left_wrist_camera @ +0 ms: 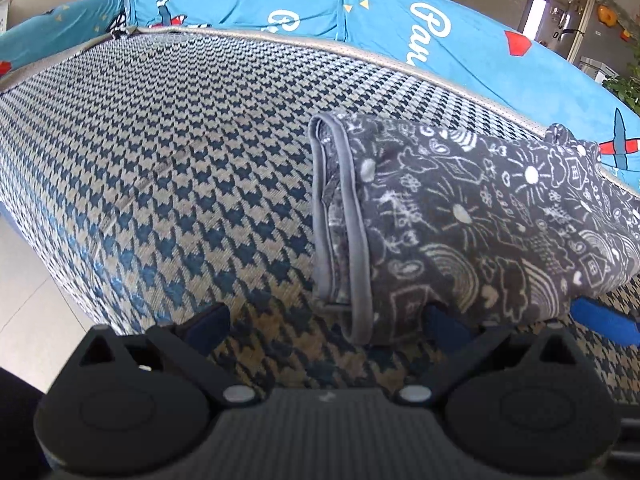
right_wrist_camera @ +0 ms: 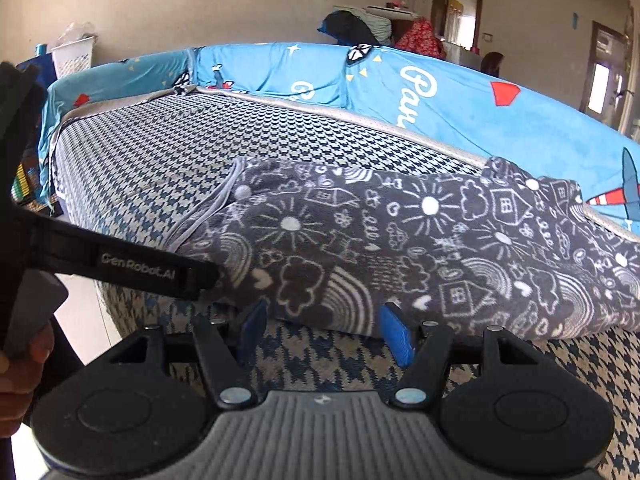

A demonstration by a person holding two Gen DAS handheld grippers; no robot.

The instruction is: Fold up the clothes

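Note:
A dark grey garment [left_wrist_camera: 460, 216] with white doodle print and a pale grey hem lies folded into a long band on the houndstooth mat [left_wrist_camera: 180, 160]. My left gripper [left_wrist_camera: 326, 322] is open at the band's hemmed left end, and the hem's near corner hangs between its blue pads. In the right wrist view the same garment [right_wrist_camera: 400, 248] stretches to the right. My right gripper [right_wrist_camera: 325, 334] stands open at the near edge, pads apart and just under the fold. The left gripper's black finger [right_wrist_camera: 140, 266] touches the garment's left end.
The mat [right_wrist_camera: 160, 160] covers a couch seat, backed by a blue printed cover [right_wrist_camera: 440, 92]. The seat's left edge drops to a pale floor [left_wrist_camera: 24, 300]. A white basket [right_wrist_camera: 74, 56] stands far left. A hand [right_wrist_camera: 20, 360] shows at the lower left.

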